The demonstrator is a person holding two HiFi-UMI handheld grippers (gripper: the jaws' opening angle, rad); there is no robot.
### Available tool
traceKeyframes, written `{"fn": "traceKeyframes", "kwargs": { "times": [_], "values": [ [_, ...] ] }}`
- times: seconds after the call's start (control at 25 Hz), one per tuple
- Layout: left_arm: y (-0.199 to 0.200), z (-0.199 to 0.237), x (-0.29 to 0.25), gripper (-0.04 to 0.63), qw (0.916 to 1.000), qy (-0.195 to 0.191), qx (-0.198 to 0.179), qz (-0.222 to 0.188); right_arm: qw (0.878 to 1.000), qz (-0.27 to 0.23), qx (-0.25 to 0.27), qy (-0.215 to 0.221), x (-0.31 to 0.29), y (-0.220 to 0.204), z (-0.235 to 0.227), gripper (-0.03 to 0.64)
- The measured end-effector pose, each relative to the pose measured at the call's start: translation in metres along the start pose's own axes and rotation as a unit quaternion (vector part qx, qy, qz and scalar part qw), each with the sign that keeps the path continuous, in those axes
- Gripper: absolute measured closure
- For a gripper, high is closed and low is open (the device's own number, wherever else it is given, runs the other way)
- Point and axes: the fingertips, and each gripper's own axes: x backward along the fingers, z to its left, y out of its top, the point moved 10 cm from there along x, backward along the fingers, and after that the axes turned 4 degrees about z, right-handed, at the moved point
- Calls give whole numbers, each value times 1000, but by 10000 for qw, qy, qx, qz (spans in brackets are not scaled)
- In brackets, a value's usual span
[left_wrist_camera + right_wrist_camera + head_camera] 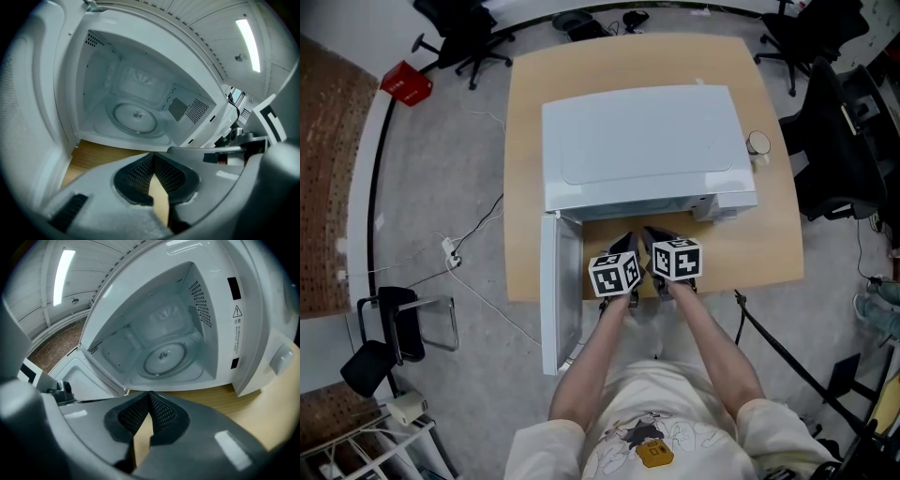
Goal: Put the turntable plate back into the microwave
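Note:
The white microwave (642, 145) stands on the wooden table (769, 244) with its door (561, 291) swung open to the left. The clear glass turntable plate (136, 117) lies flat on the floor of the cavity, and the right gripper view shows the plate (165, 357) there too. My left gripper (623, 246) and right gripper (654, 239) are side by side just in front of the opening, both pointing at it. The left gripper (153, 159) is shut with nothing in it. The right gripper (150, 397) is likewise shut and empty. Neither touches the plate.
A small round cup (758, 142) sits on the table at the microwave's right. Office chairs (834, 141) stand to the right and behind. On the floor to the left are a red box (406, 83), cables (455, 253) and a black chair (389, 328).

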Motion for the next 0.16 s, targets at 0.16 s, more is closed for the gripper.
{"fn": "traceKeyframes", "kwargs": {
  "times": [0.16],
  "values": [
    [-3, 1, 3, 597, 10000, 9, 42, 5, 10000, 33, -7, -5, 2, -5, 0, 609]
  ]
}}
